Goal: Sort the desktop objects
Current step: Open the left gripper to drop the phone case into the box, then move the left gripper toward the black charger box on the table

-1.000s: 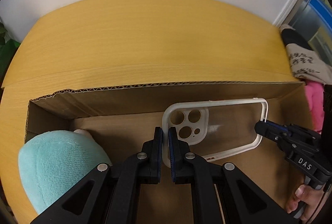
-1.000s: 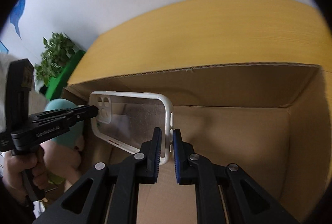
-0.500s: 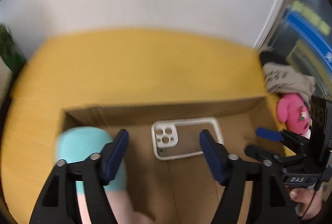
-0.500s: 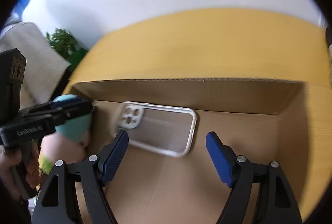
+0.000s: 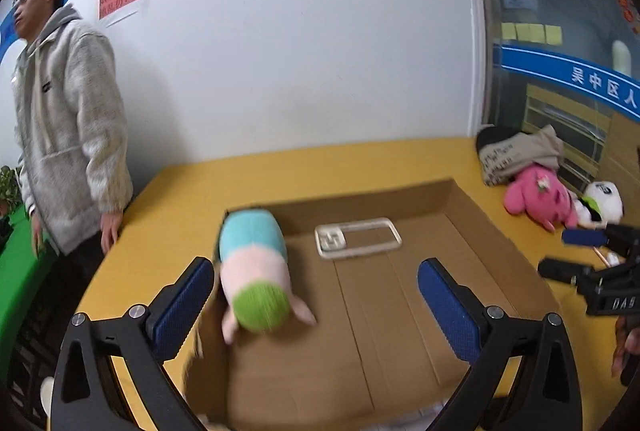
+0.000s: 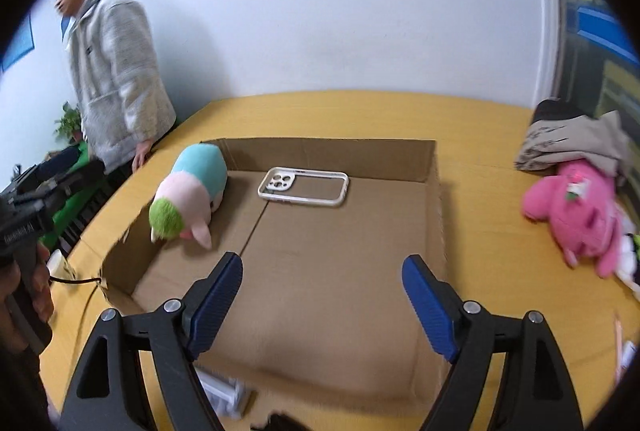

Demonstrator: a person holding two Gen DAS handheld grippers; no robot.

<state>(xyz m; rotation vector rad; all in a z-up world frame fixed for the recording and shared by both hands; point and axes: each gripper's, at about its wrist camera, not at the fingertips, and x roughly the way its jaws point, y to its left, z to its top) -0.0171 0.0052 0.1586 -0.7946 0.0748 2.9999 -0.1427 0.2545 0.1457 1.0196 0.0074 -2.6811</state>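
A clear phone case (image 5: 331,240) (image 6: 280,183) with a white rim lies flat at the back of the open cardboard box (image 5: 360,205) (image 6: 320,153). A plush toy (image 5: 254,263) (image 6: 188,191) in blue, pink and green lies in the box's left part. My left gripper (image 5: 314,267) hovers above the box's near half, its jaws opening wide with nothing between them. My right gripper (image 6: 323,263) hangs over the box floor, jaws also opening and empty. Each wrist view shows the other gripper at its edge: the right gripper (image 5: 592,259), the left gripper (image 6: 60,175).
A pink plush (image 5: 536,199) (image 6: 576,207), a black-and-white plush (image 5: 602,199) and a folded garment (image 5: 516,151) (image 6: 572,139) lie on the yellow table (image 5: 280,167) right of the box. A person in a grey jacket (image 5: 68,135) (image 6: 116,91) stands at the table's left edge.
Both grippers let go of the phone case, opened and pulled back and up from the box. The case now lies flat on the box floor.
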